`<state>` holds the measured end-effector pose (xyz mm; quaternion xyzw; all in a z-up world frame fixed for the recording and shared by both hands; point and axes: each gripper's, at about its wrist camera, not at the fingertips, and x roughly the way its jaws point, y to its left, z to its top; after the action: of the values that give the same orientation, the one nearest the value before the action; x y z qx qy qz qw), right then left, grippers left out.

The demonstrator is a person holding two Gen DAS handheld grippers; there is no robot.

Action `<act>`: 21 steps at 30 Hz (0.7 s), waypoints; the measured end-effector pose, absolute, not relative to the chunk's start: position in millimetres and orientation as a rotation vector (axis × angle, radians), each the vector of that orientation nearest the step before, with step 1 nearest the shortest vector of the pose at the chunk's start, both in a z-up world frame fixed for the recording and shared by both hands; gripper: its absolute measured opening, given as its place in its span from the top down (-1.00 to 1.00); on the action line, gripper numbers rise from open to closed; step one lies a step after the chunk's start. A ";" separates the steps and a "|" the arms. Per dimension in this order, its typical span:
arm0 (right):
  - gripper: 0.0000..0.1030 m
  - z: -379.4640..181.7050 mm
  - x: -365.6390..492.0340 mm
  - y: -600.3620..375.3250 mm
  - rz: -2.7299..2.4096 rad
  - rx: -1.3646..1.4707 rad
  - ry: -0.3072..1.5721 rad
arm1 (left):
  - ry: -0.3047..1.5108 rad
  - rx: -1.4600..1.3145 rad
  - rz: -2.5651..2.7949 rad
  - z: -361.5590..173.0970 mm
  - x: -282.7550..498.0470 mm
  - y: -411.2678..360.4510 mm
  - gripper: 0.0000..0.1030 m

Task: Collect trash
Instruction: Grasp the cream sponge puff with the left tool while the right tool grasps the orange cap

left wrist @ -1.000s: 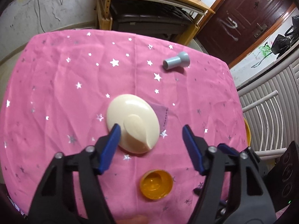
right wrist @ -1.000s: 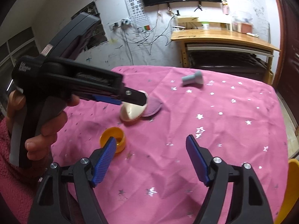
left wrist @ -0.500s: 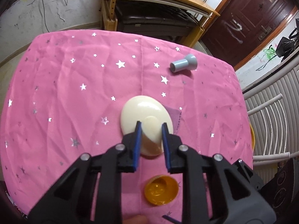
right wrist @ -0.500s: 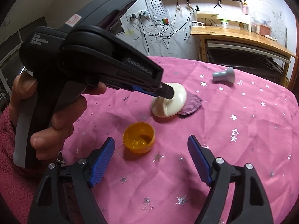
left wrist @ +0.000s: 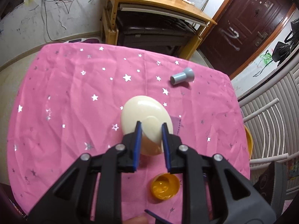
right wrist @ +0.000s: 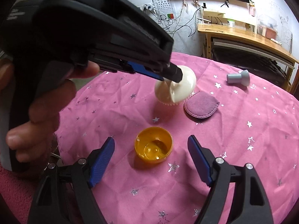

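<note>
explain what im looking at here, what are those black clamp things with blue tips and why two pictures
Those are handheld grippers: a person squeezes one in each hand, and each carries a camera looking out along its two blue-tipped fingers. So the two pictures are one moment seen from each gripper.

In the left one's picture, the left gripper is shut on the ridge of a cream dome-shaped brush. The right one's picture shows that brush lifted off the pink star tablecloth, above its shadow.

The right gripper is open, hovering near an orange cap lying hollow side up. Also on the cloth: a purple mesh pad and a grey plastic piece.
</note>
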<state>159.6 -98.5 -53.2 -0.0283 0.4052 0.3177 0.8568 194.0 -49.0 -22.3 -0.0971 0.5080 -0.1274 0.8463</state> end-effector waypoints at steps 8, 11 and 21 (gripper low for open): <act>0.31 -59.1 165.2 -91.9 0.625 -0.081 0.872 | 1.046 -0.209 -0.269 -13.7 189.5 -45.0 0.62; 0.31 -57.7 163.6 -94.5 0.617 -0.071 0.861 | 1.040 -0.205 -0.267 -11.8 187.8 -46.1 0.62; 0.31 -43.3 162.9 -141.5 0.545 0.008 0.804 | 1.019 -0.167 -0.280 -0.1 182.7 -66.5 0.62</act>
<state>162.9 -141.5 -43.3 0.0039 0.3864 0.2621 0.8843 182.7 -66.5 -0.1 -0.0794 0.4855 -0.1334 0.8603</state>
